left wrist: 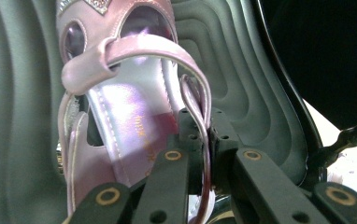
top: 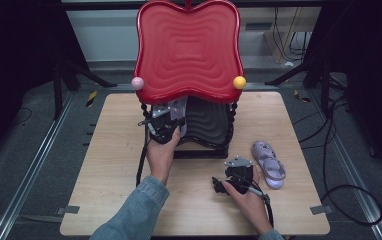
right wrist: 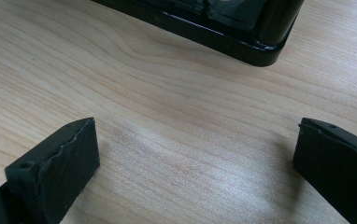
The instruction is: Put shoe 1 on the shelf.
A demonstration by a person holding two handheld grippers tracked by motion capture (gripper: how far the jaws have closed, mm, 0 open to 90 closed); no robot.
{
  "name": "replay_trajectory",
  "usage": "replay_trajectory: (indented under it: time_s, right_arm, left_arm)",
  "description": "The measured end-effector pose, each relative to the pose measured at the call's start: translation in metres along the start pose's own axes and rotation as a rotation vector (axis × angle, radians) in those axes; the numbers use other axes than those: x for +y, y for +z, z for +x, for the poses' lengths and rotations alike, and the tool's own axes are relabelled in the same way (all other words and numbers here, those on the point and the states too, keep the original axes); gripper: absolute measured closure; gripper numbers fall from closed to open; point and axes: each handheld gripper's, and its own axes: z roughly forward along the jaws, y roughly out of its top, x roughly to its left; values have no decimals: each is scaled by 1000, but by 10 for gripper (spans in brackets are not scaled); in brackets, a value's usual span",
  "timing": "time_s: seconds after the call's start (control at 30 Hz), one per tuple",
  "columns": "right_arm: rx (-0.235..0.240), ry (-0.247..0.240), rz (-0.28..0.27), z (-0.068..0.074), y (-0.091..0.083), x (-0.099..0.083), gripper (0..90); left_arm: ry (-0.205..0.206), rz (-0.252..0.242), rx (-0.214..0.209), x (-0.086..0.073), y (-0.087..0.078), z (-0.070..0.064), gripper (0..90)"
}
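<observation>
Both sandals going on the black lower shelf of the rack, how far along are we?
Nothing is shelved yet. In hand: the left tool is shut on the heel strap of one lilac sandal, held over the black lower tray. Left: the second sandal lies on the table, beside the open right tool.

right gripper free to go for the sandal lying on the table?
Probably yes. The right gripper is open with nothing between its jaws, and the sandal lies just to its right on bare table, nothing between them. The left gripper is busy at the rack.
</observation>
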Motion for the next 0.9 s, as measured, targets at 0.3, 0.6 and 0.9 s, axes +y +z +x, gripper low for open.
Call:
replay_trajectory:
  time_s: [0.3, 0.6, 0.9]
  right_arm:
    - [1, -5, 1, 0, -1, 0, 7]
    - [4, -2, 2, 0, -1, 0, 7]
    - [2, -6, 0, -1, -1, -1, 7]
  left_arm:
    - [18, 19, 0, 0, 9, -3, 837]
    - [28, 47, -4, 3, 14, -5, 799]
    - [50, 60, -8, 5, 16, -7, 764]
